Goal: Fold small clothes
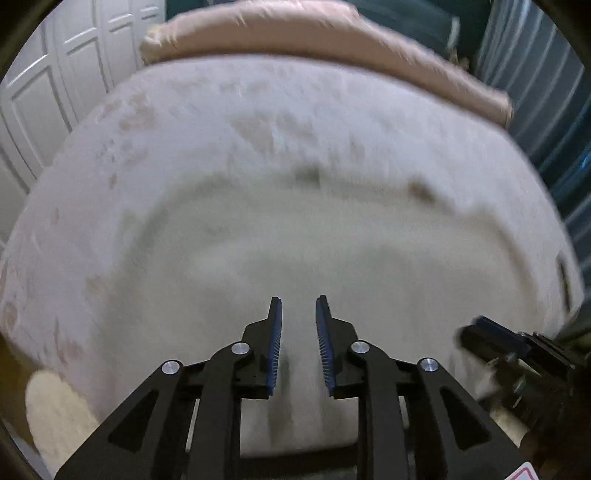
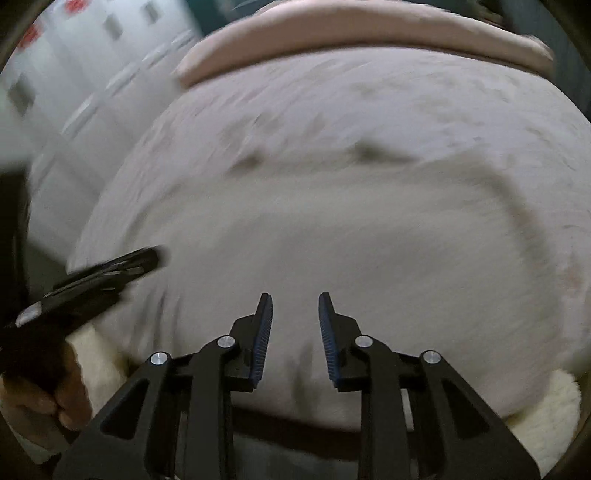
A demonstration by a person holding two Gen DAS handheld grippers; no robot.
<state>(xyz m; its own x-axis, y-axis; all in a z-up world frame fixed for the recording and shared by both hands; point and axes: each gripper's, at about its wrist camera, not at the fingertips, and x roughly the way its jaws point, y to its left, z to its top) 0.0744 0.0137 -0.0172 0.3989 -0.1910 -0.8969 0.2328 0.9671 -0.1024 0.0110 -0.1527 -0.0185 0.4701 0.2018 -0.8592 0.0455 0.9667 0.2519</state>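
A pale cream garment (image 1: 295,240) (image 2: 332,240) lies spread flat on a pinkish-white bed cover (image 1: 221,110) (image 2: 406,92); both views are motion-blurred. My left gripper (image 1: 298,306) hovers over the garment's near part, its blue-padded jaws a narrow gap apart with nothing between them. My right gripper (image 2: 295,302) stands the same way, slightly open and empty, above the near edge. The left wrist view shows the right gripper (image 1: 476,332) as a blur at the far right. At the left of the right wrist view is the left gripper (image 2: 147,258), held by a hand (image 2: 37,406).
A pink bolster (image 1: 295,33) (image 2: 369,33) lies along the far edge of the bed. White panelled doors (image 1: 55,92) (image 2: 92,74) stand to the left, a teal ribbed surface (image 1: 535,92) to the right. A fluffy cream rug (image 1: 55,413) (image 2: 554,406) shows below the near edge.
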